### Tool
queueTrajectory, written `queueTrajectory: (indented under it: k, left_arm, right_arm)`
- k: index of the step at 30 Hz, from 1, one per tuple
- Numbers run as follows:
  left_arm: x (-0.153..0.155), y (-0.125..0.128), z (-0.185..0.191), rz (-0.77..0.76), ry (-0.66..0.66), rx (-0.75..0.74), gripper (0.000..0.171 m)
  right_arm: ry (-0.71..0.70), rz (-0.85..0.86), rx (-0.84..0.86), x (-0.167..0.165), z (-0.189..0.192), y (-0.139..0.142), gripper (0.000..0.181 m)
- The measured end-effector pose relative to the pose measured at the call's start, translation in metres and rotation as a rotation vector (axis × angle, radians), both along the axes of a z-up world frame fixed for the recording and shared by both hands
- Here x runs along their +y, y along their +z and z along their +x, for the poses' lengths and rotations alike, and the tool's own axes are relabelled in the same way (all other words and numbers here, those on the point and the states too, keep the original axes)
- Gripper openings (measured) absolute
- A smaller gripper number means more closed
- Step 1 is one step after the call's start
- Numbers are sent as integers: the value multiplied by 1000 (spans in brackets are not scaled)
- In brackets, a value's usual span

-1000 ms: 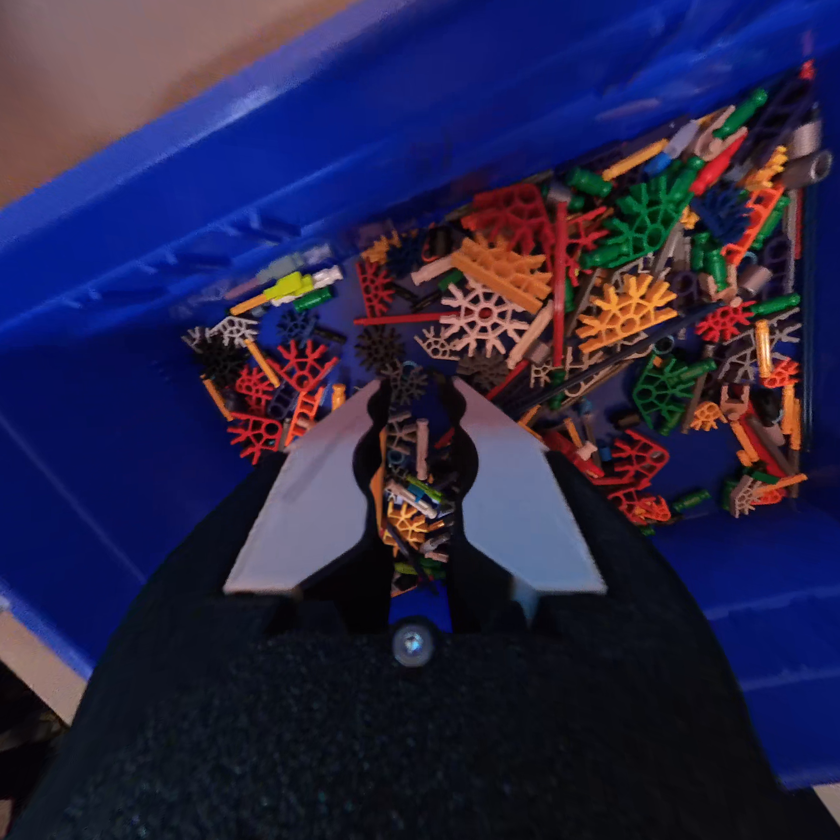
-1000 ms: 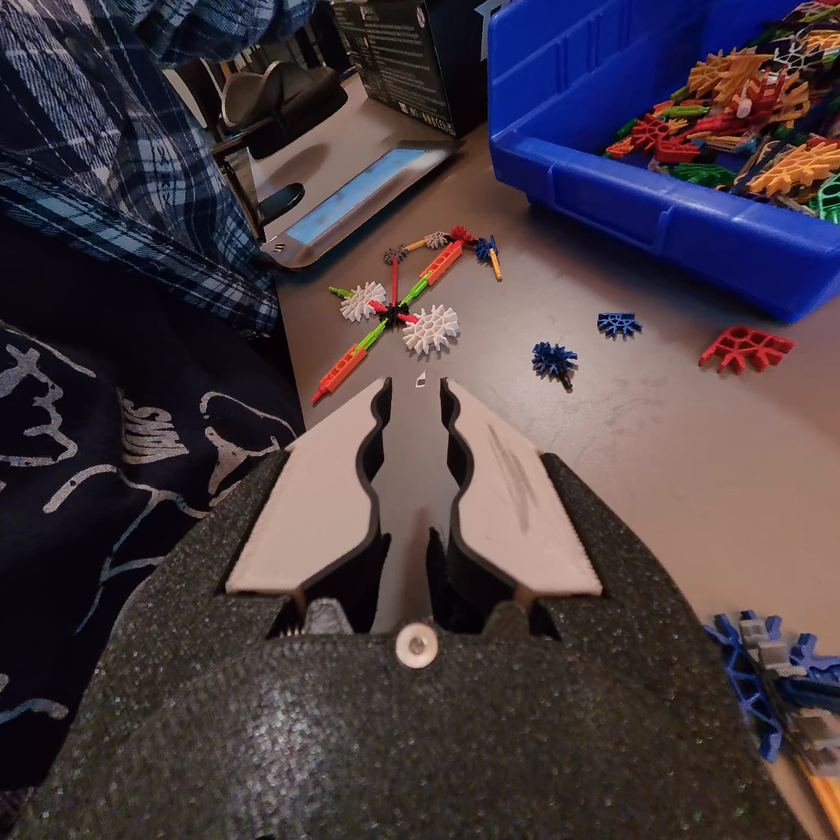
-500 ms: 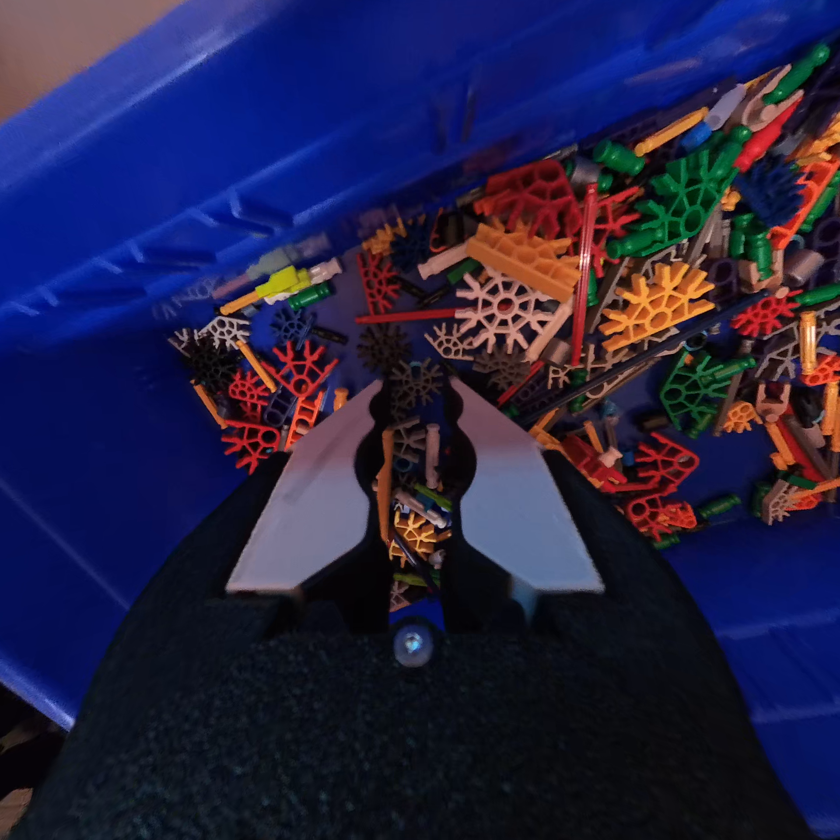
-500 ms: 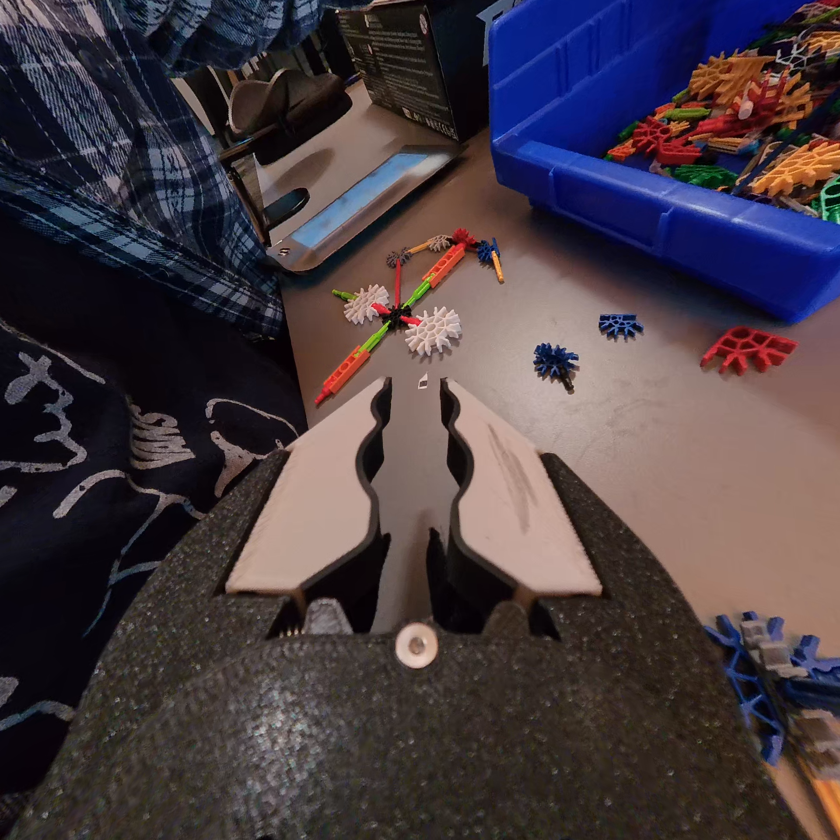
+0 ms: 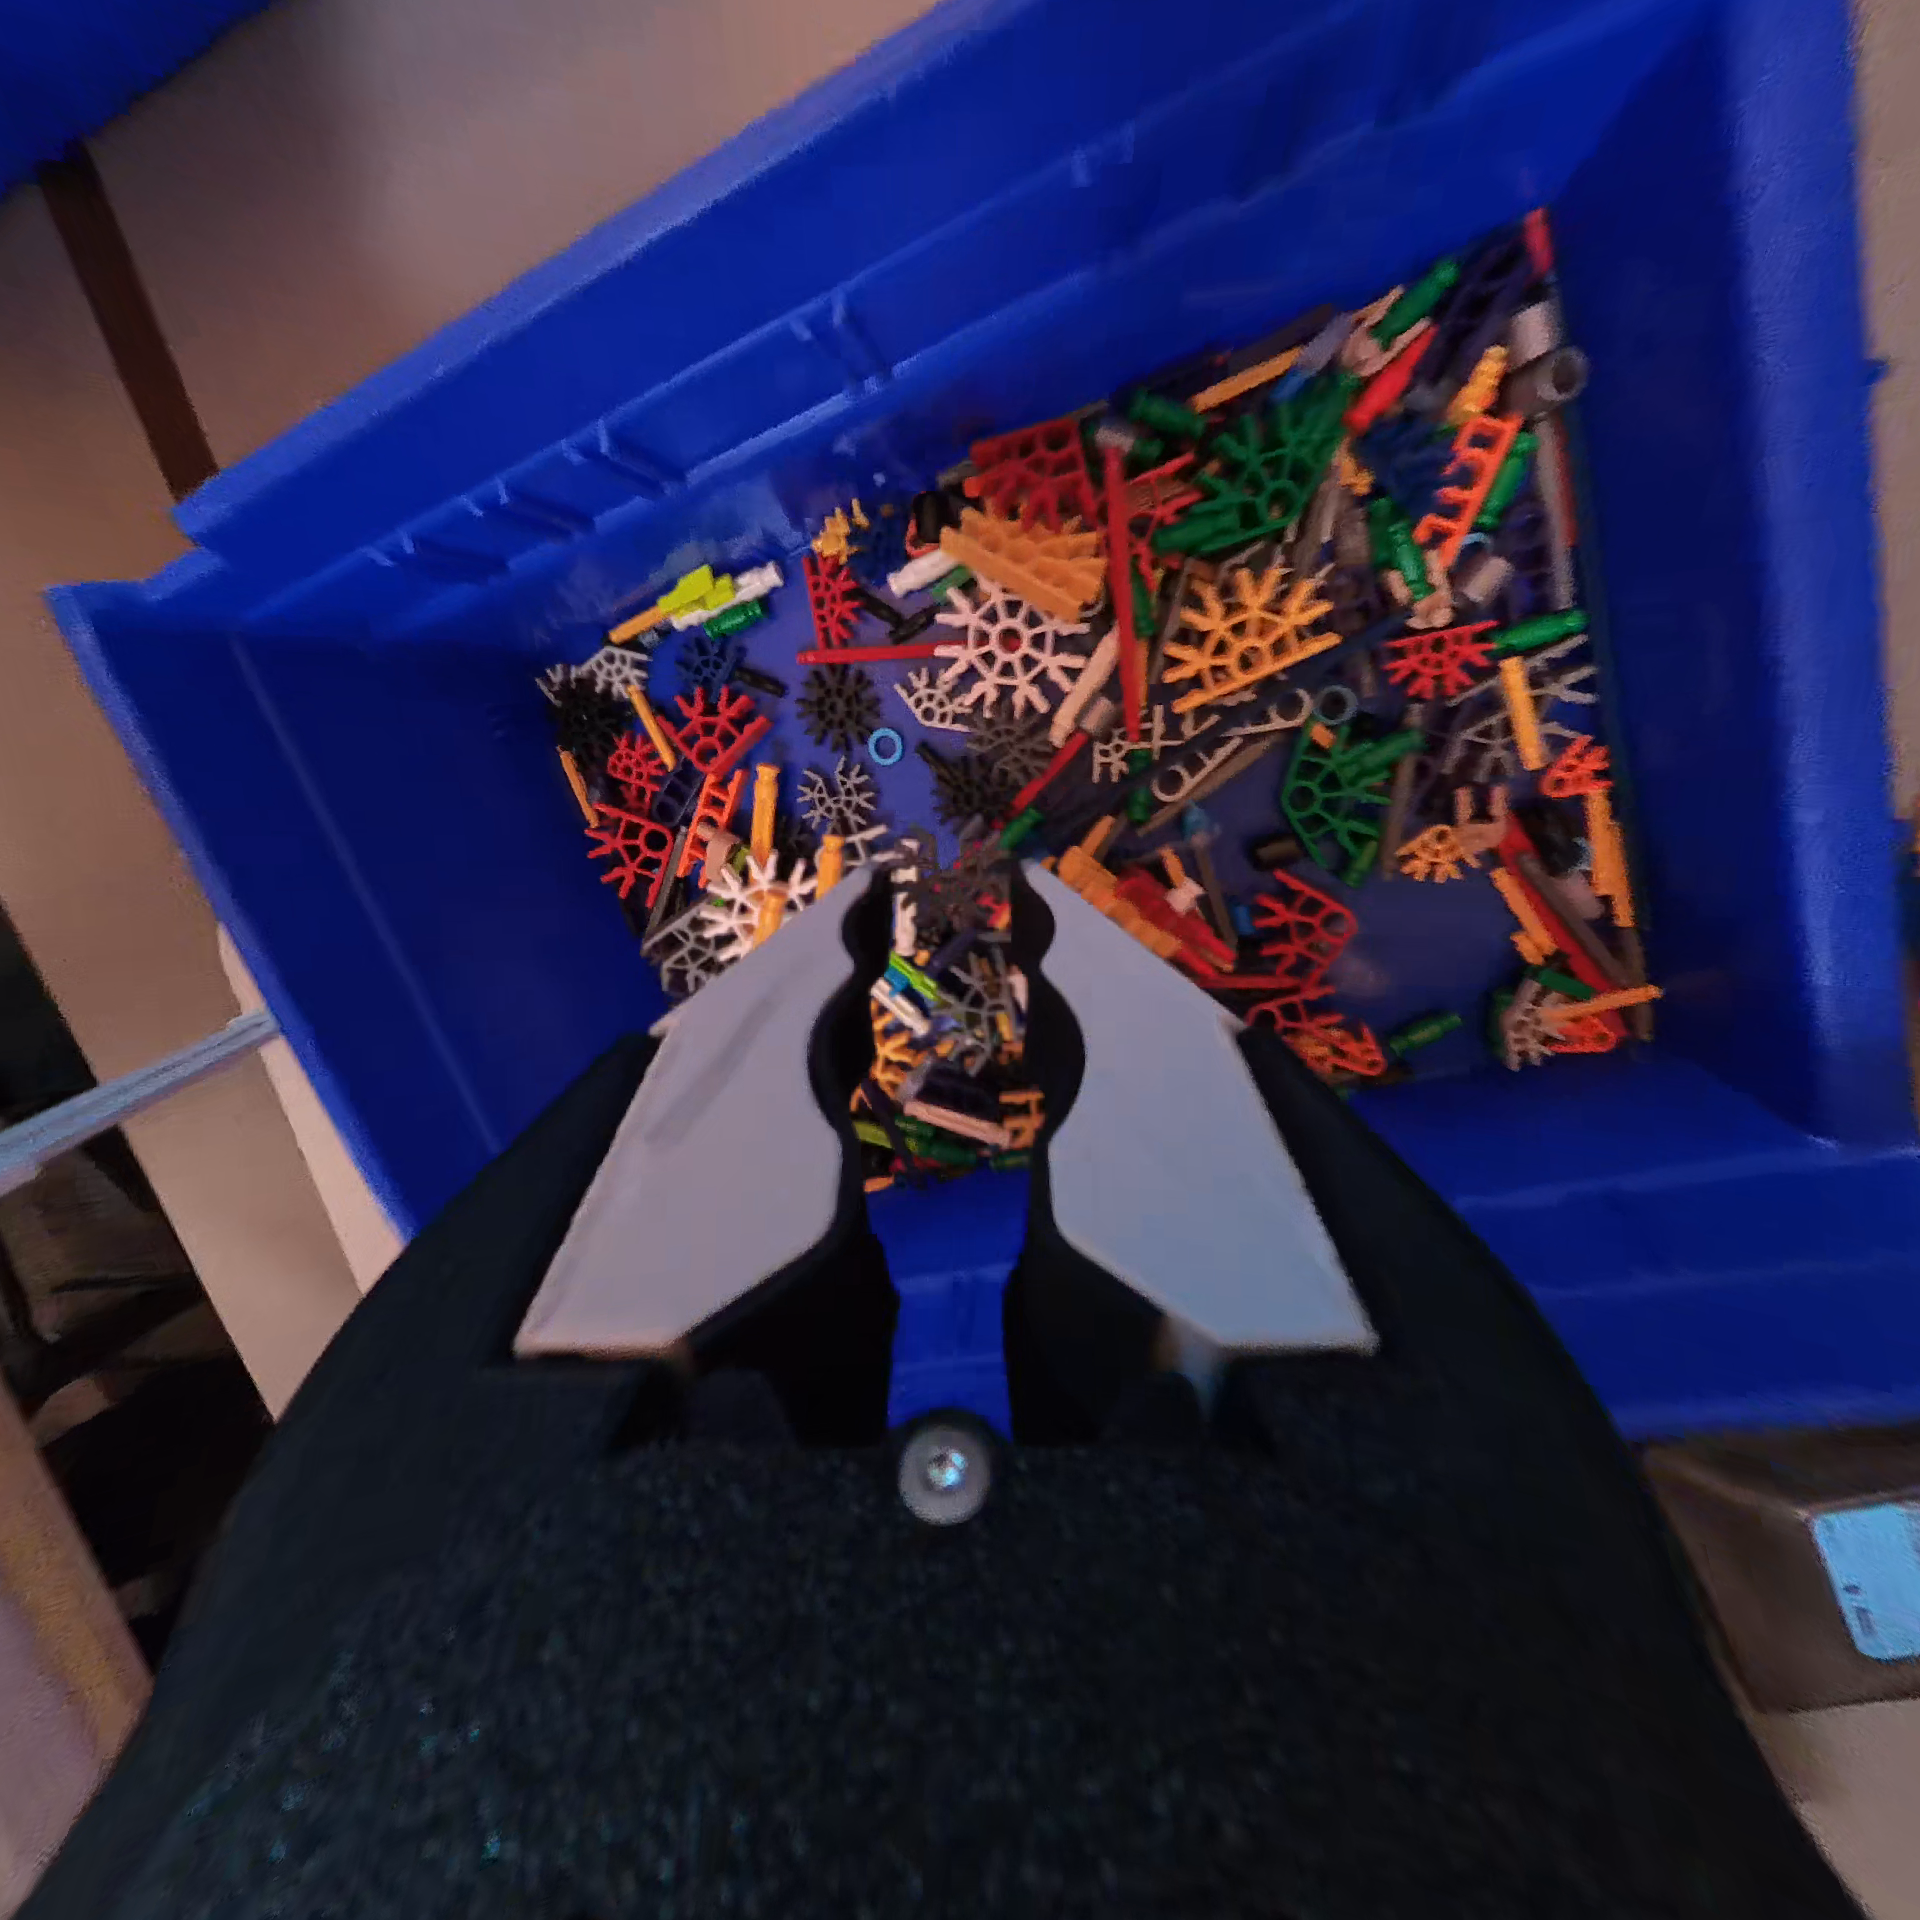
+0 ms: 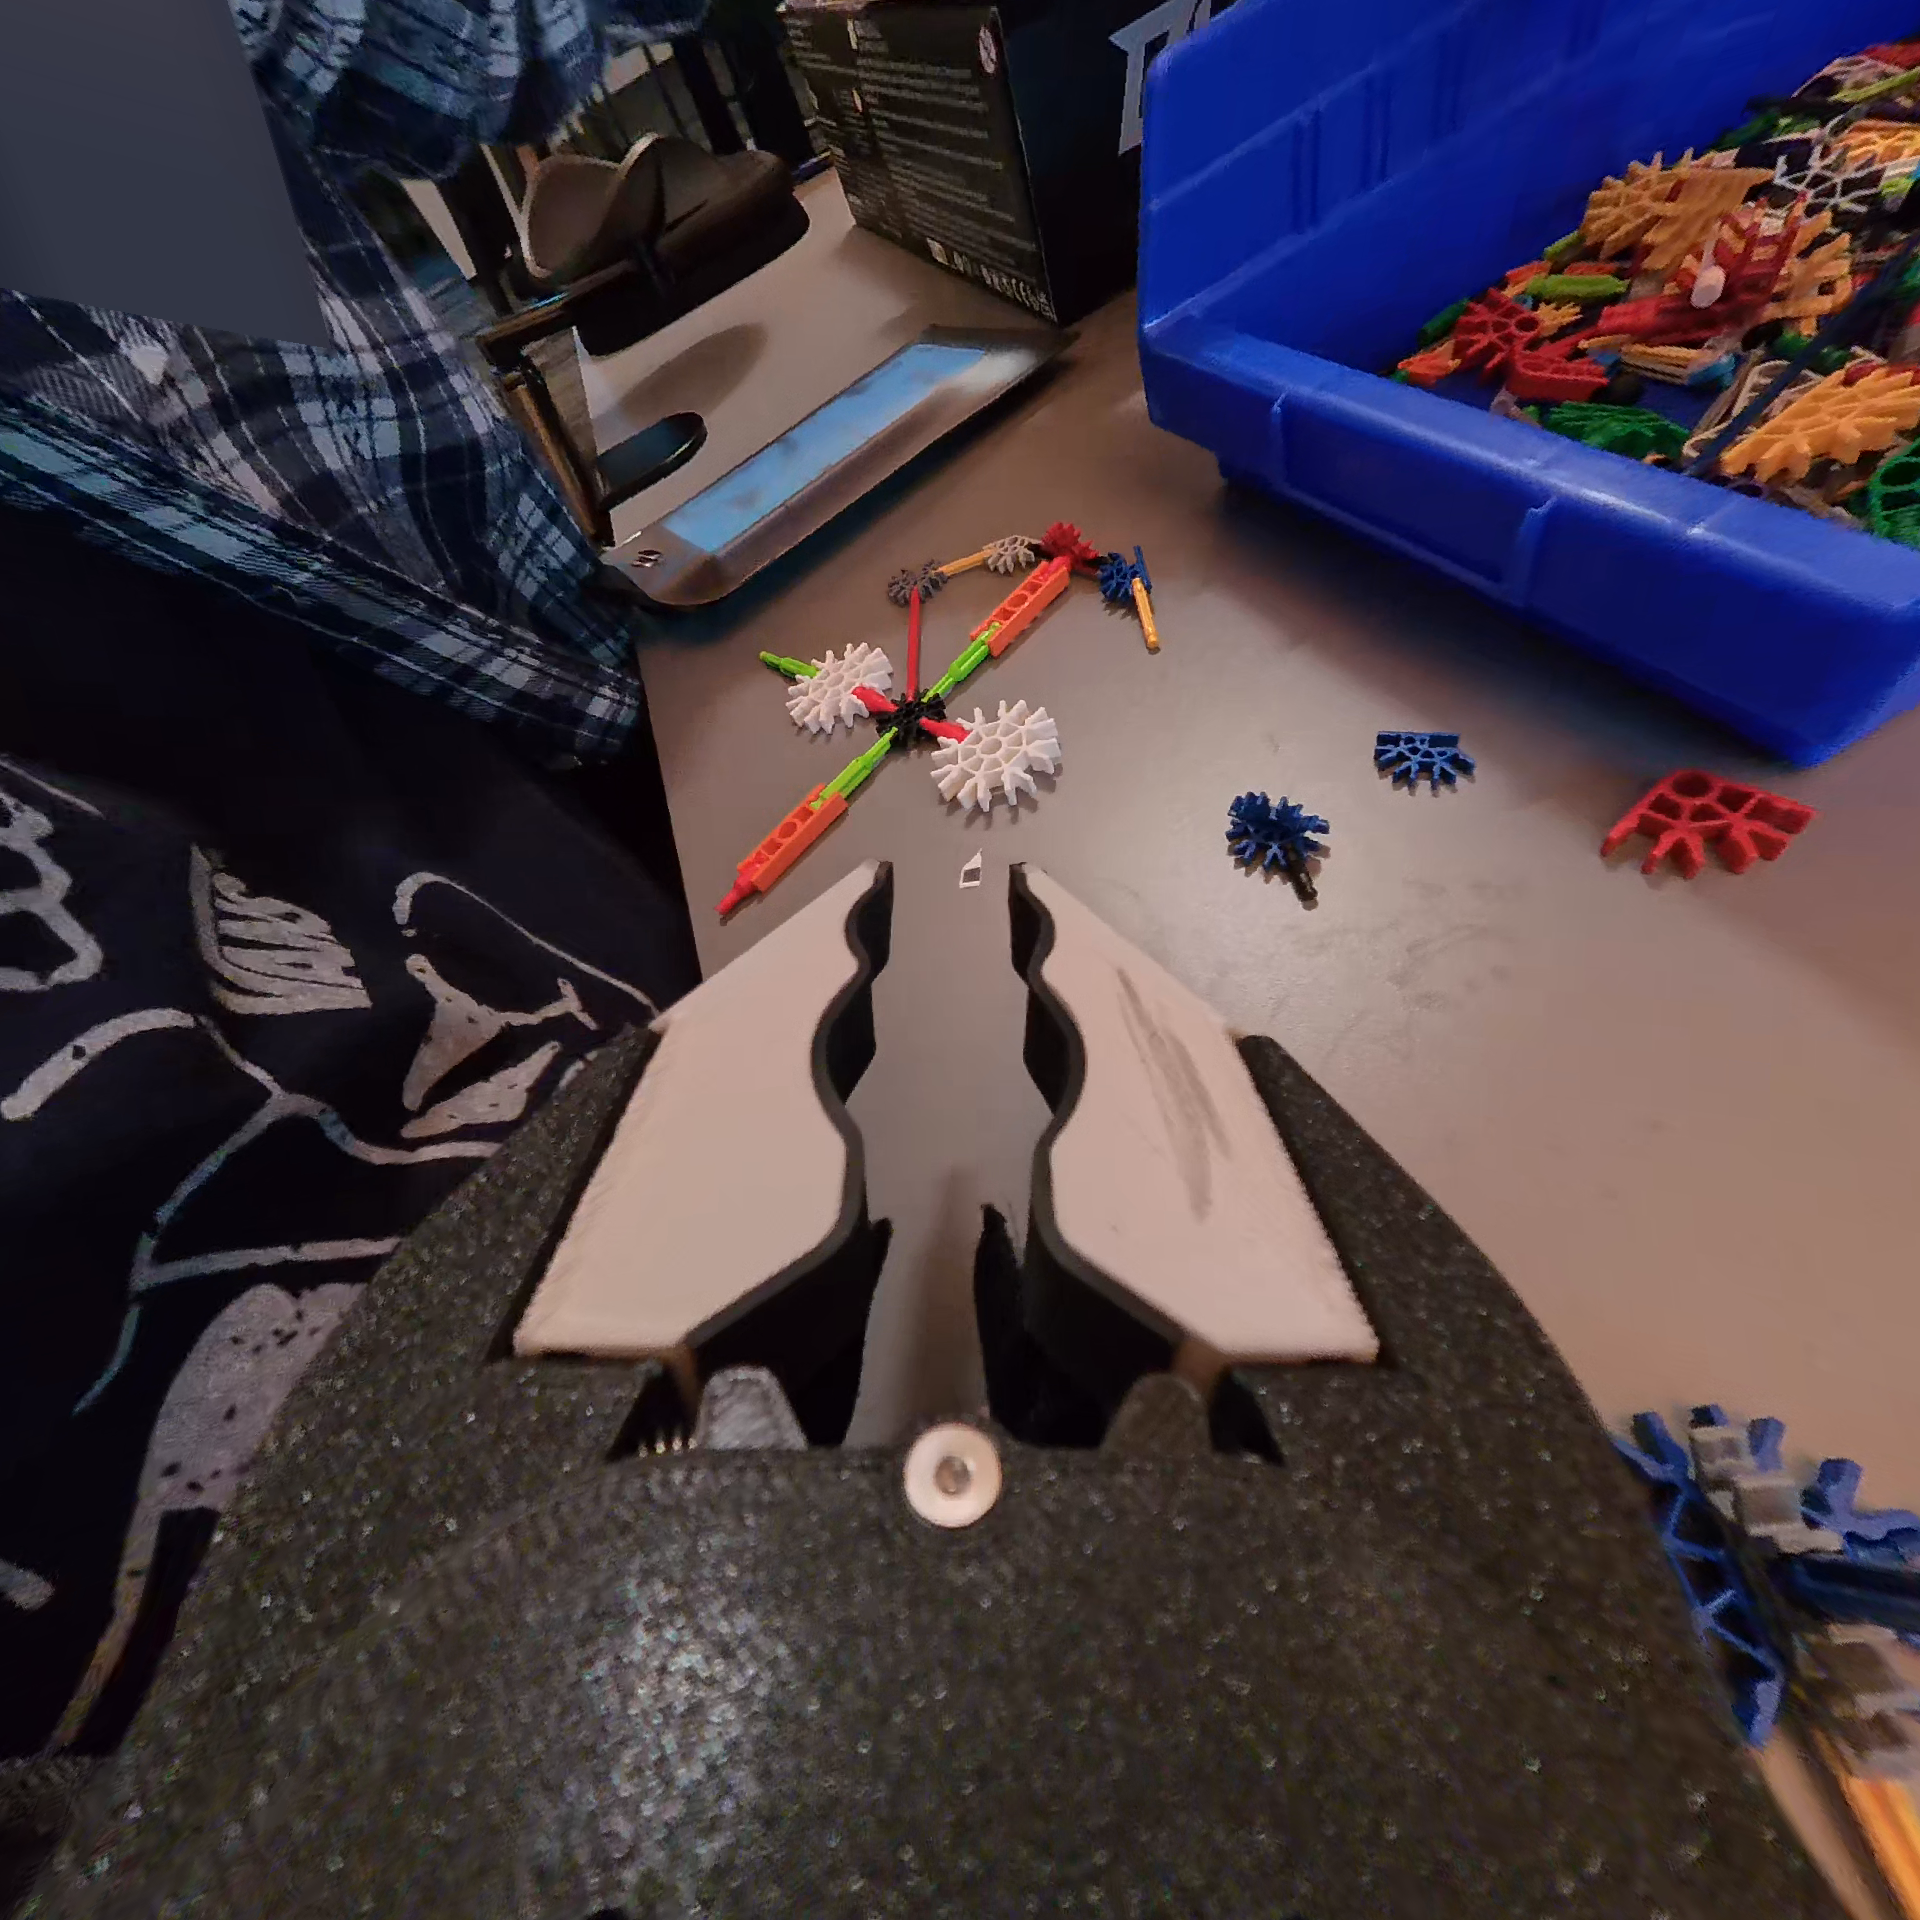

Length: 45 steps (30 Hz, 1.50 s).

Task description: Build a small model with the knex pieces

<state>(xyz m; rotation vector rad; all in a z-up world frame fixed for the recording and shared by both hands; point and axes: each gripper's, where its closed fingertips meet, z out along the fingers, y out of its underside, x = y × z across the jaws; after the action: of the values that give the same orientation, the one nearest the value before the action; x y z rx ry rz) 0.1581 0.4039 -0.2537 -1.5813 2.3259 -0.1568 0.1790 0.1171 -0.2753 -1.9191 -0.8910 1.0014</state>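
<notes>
Tongs withdrawn from blue plastic bin (image 5: 436, 852) of mixed construction-toy pieces (image 5: 1226, 665).
We note left tongs (image 5: 945, 883) raised higher, slightly apart, empty; right tongs (image 6: 951, 873) unchanged, apart, over grey desk (image 6: 1455, 1039).

Bin (image 6: 1455, 457) far right on table (image 6: 1455, 1091), parts heap (image 5: 1195, 675) inside. Built assembly (image 6: 914, 707) left of bin; 3 loose connectors between; box (image 6: 935, 156) behind.

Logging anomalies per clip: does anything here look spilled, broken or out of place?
A few pieces lie loose on the table outside the blue bin: a red connector, two blue connectors and a tiny white fragment, possibly a chip, by the right gripper. Nothing else stands out.
</notes>
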Motion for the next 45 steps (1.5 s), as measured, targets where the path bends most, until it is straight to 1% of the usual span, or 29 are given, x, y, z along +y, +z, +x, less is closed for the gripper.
queueTrajectory:
  k: [4, 9, 12, 16, 24, 29, 33, 35, 38, 40, 43, 45]
  left_arm:
    - [-21, 25, -11, 17, -8, -65, 21]
    - [-42, 44, -30, 62, -3, -107, 21]
    - [-66, 51, -45, 44, -31, -103, 21]
    - [-92, 60, -61, 16, -48, -141, 21]
    - [-142, 59, -79, 81, -102, -175, 21]
    - [-161, 59, -80, 106, -135, -184, 21]
    - [-171, 60, -75, 130, -145, -224, 21]
    - [-178, 58, -72, 139, -156, -250, 21]
    - [-179, 52, -70, 205, -156, -256, 21]
    - [-183, 50, -68, 219, -158, -272, 21]
    - [-188, 51, -62, 244, -166, -307, 21]
    - [-189, 52, -59, 271, -167, -320, 21]
  right_arm:
    - [-8, 36, -17, 0, 0, 1, 22]
    - [-40, 106, -69, 1, -3, 1, 22]
    - [-70, 171, -82, 5, -10, 12, 22]
    - [-84, 244, -113, 9, -23, 26, 22]
    - [-138, 336, -120, 30, -46, 53, 22]
    - [-159, 356, -89, 43, -58, 69, 22]
    - [-193, 365, -77, 53, -63, 75, 22]
    - [-214, 343, -48, 57, -65, 77, 22]
    - [-241, 301, 18, 63, -68, 83, 22]
    - [-269, 271, 63, 70, -67, 86, 22]
    - [-297, 217, 131, 78, -67, 90, 22]
    - [-307, 176, 155, 84, -68, 87, 22]
